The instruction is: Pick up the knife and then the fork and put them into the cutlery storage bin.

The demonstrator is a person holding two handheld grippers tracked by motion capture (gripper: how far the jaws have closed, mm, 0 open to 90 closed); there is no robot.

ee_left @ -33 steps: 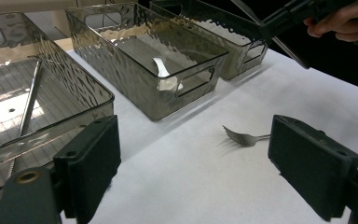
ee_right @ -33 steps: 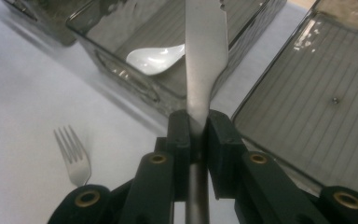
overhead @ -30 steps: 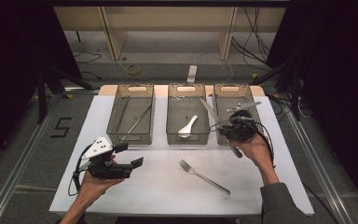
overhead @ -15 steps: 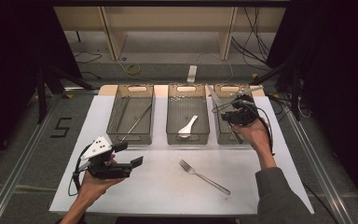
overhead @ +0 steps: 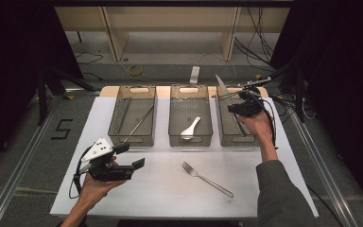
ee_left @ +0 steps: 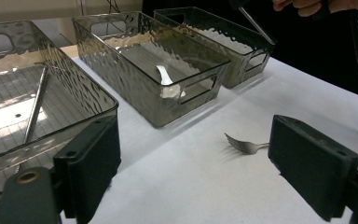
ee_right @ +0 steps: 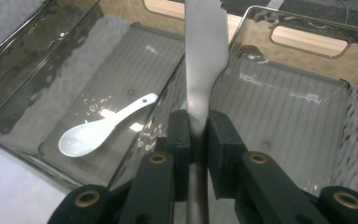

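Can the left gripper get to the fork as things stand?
Probably yes. The left gripper is open and holds nothing, and the fork lies alone on the white table with nothing between them.

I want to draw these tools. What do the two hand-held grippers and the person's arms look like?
Both are black and blocky with two flat black jaws. The left hand-held gripper has a grey three-cornered plate on top. The right hand-held gripper trails a black cable, and that arm wears a grey sleeve.
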